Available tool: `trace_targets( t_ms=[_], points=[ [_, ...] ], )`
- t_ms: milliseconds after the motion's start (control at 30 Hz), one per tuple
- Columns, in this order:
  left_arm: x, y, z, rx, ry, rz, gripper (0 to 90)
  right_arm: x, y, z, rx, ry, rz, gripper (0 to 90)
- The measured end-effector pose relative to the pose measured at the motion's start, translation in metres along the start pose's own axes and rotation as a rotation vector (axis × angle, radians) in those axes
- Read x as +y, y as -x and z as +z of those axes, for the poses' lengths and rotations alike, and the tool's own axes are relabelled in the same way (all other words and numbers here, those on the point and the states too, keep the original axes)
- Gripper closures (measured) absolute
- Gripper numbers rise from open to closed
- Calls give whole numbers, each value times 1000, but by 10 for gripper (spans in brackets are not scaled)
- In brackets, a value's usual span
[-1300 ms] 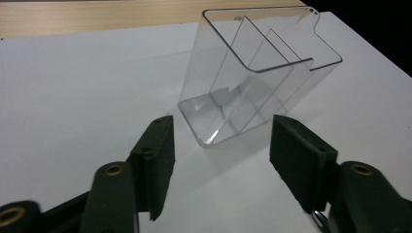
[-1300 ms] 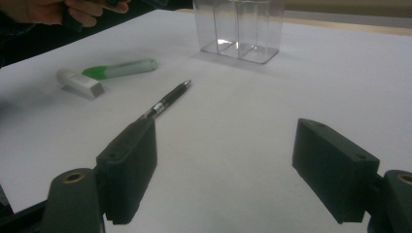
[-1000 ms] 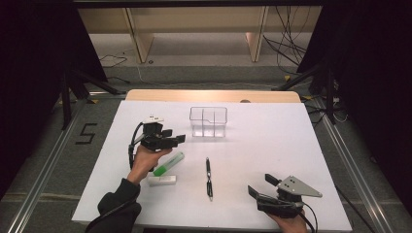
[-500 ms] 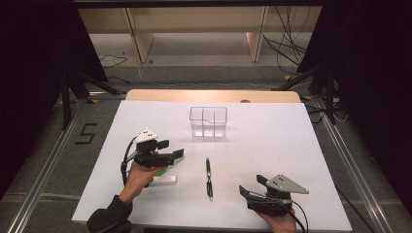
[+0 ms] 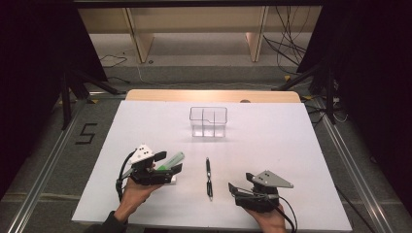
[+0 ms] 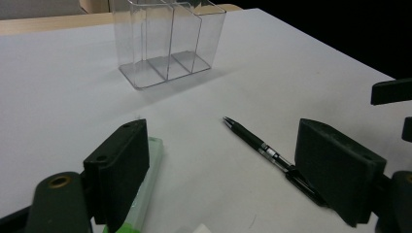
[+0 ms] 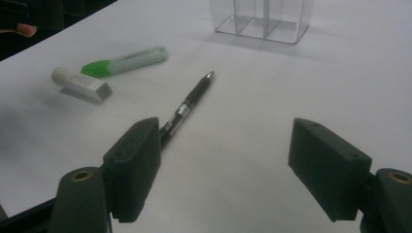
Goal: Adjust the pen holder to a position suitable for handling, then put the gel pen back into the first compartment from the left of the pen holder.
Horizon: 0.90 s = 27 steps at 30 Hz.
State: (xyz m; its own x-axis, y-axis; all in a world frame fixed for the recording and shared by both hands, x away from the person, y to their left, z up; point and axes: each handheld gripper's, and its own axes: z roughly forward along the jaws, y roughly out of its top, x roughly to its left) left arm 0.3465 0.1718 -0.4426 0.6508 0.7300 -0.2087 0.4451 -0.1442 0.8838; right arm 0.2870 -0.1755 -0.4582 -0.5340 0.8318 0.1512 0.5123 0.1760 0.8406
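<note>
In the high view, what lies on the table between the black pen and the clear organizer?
Nothing: between the black pen and the clear organizer the white table is bare. The high view shows it, and the left gripper view confirms it.

Bare table (image 5: 291, 160) lies open between the organizer (image 5: 208, 121) and the pen (image 5: 209, 177); the highlighter (image 5: 170, 162) and eraser (image 7: 80, 83) crowd the pen's left side.

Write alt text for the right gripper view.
The right gripper hangs open just above a white table, its left jaw over the rear end of a black pen. Beyond lie a green highlighter beside a white eraser; a clear compartmented holder stands farther back.
</note>
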Motion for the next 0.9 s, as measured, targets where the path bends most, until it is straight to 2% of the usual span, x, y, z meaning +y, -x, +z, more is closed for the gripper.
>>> trace_targets(
  t_ms=[333,433,567,900],
  points=[
    [-7,-2,-11,21,17,-23,183,5,-22,21,4,-30,-25,299],
    [-9,-1,-13,27,13,-13,178,5,-30,27,3,-42,-47,299],
    [-12,-1,-16,30,12,-20,174,3,-39,36,8,-54,-62,302],
    [-19,3,-24,42,34,-14,169,-2,-56,50,-18,-81,-101,336]
  ],
)
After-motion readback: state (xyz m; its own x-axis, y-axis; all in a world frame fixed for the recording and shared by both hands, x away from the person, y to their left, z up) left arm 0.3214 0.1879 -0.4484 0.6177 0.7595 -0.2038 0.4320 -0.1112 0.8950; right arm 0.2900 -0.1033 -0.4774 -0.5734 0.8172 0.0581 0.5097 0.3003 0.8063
